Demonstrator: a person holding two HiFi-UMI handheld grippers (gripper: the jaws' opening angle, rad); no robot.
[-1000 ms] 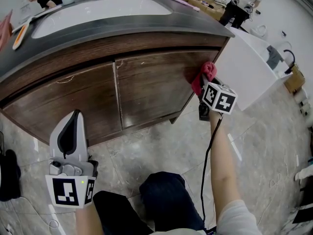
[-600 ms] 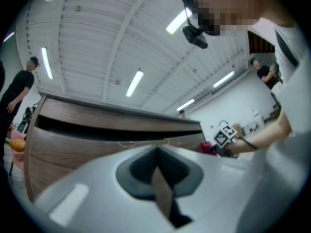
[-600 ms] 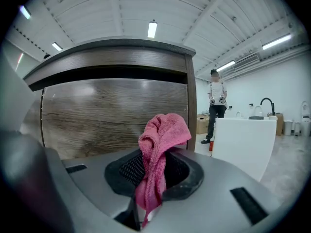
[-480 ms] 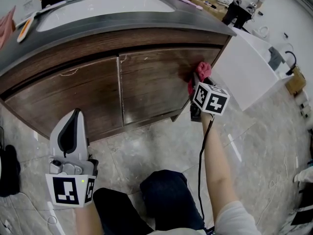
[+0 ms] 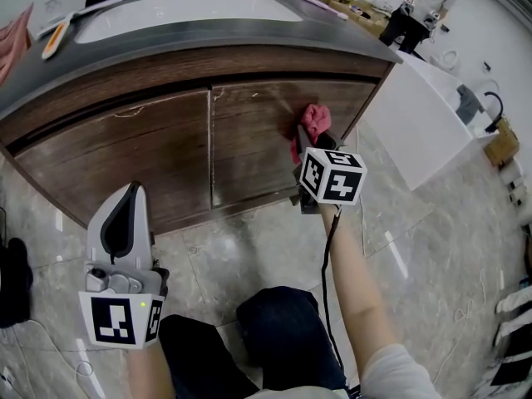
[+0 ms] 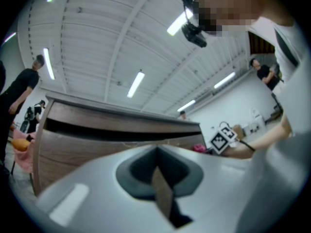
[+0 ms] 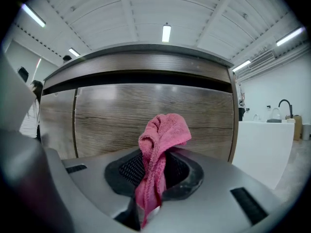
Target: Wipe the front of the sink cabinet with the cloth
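Right tongs (image 5: 306, 146) pinching the pink cloth (image 5: 314, 120) have slid left across the right cabinet door (image 5: 249, 152). Cloth at their tips, seemingly on wood, so the wipe is underway. Left tongs (image 5: 125, 202) pressed together, empty.

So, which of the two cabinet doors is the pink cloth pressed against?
The right door: the cloth in the right gripper sits on its upper part, right of the seam between the doors.

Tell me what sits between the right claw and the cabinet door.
Only the pink cloth: the right claw is shut on it, and its bunched top stands in front of the cabinet door. The right gripper view shows this.
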